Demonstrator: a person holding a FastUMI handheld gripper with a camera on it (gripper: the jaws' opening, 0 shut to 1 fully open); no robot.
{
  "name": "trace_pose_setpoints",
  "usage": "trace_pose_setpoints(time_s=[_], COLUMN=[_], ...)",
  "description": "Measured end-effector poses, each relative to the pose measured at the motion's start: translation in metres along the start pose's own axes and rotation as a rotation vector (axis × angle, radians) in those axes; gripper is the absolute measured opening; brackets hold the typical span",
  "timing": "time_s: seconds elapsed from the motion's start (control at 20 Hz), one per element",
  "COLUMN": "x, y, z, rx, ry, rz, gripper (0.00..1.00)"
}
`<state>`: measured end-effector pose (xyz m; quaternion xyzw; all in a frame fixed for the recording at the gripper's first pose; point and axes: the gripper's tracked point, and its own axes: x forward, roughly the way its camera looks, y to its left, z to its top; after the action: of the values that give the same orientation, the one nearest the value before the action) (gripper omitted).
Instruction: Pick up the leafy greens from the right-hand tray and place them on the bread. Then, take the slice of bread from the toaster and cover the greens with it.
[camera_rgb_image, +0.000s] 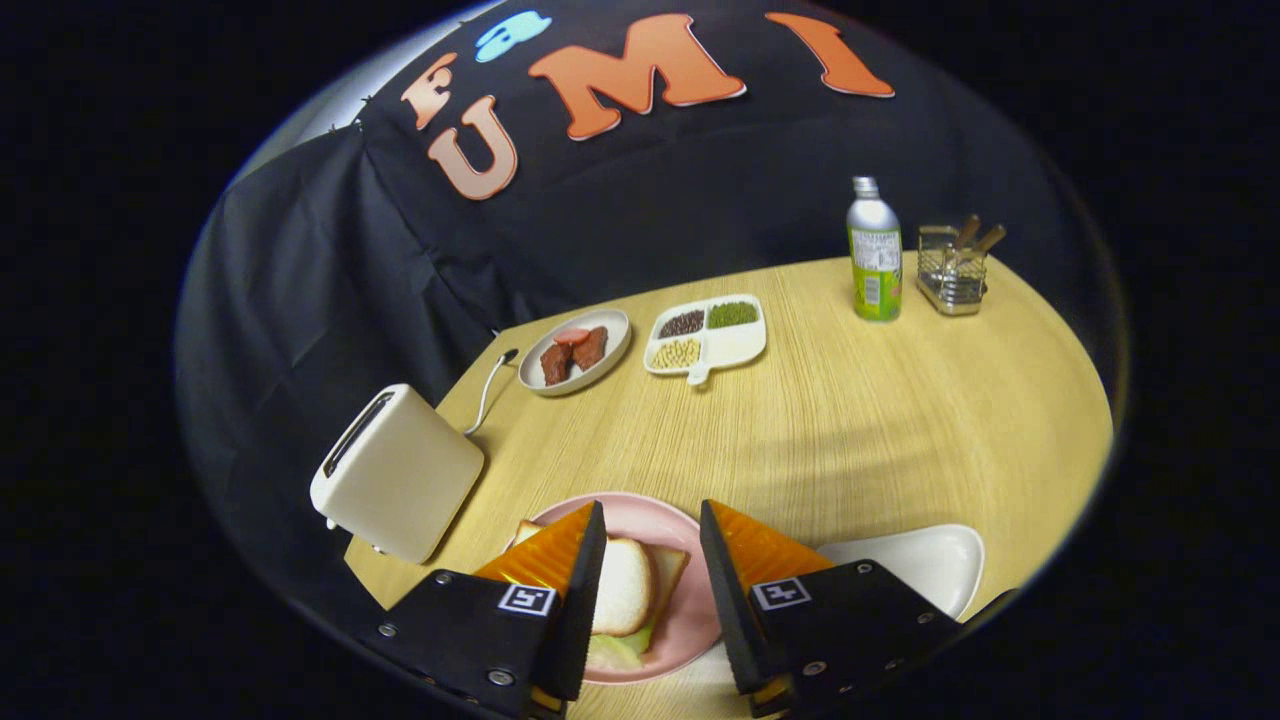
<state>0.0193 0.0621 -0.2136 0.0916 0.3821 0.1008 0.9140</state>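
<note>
The gripper hangs above the pink plate, its fingers apart and holding nothing. Between them lies the slice of bread, covering the leafy greens, whose edge peeks out beneath it. The toaster stands just beside the plate, and the white tray lies on its other side. The bottle beyond carries a label too small to read.

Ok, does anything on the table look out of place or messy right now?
Nothing is spilled or broken. One small thing: on the pink plate, the top bread slice sits askew, so the greens and the lower slice's crust poke out past it. The tongs hover open above it, gripping nothing. The toaster stands upright.
</note>
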Motion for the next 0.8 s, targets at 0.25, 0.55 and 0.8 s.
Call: trace_pose_setpoints(time_s=[0.25, 0.55, 0.8], x=[-0.026, -0.064, -0.099], y=[0.011, 0.028, 0.049], z=[0.051, 0.106, 0.140], rx=[-0.132, -0.253, -0.353], ry=[-0.241, -0.497, -0.681], rz=[-0.030, -0.091, -0.142], gripper=[0.77, 0.84, 0.91])
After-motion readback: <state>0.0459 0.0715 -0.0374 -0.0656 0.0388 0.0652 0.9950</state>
